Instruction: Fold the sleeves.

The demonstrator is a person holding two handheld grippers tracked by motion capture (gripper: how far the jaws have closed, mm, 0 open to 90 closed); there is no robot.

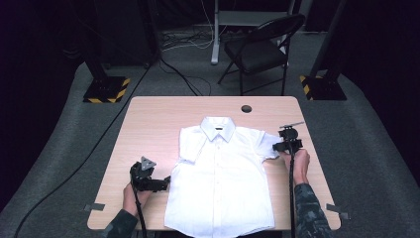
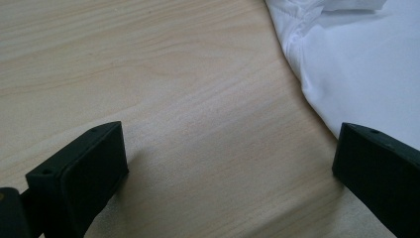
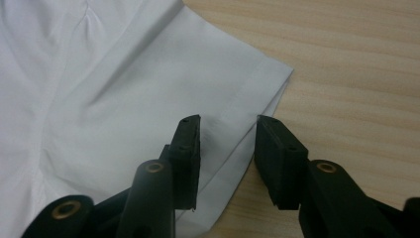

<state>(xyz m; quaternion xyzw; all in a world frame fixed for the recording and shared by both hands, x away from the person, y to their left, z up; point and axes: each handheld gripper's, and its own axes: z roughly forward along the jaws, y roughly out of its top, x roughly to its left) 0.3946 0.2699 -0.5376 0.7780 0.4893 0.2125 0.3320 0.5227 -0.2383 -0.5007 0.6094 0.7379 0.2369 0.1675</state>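
Note:
A white short-sleeved shirt (image 1: 220,173) lies flat, front up, on the wooden table (image 1: 148,119), its collar pointing away from me. My left gripper (image 1: 166,182) rests at the shirt's lower left side. Its jaws stand wide open over bare wood (image 2: 148,74), with the shirt's edge (image 2: 366,64) just by the right jaw; the left gripper (image 2: 230,136) holds nothing. My right gripper (image 1: 276,147) is at the shirt's right sleeve. There the right gripper (image 3: 229,121) stands open, and the sleeve's hem (image 3: 148,89) lies between its jaws, which are not closed on it.
A dark round cable hole (image 1: 246,108) sits near the table's far edge. Beyond the table stand a black folding chair (image 1: 262,47) and two stand bases with yellow-black stripes (image 1: 106,89) (image 1: 319,87). Cables run over the floor at left. Bare wood lies left of the shirt.

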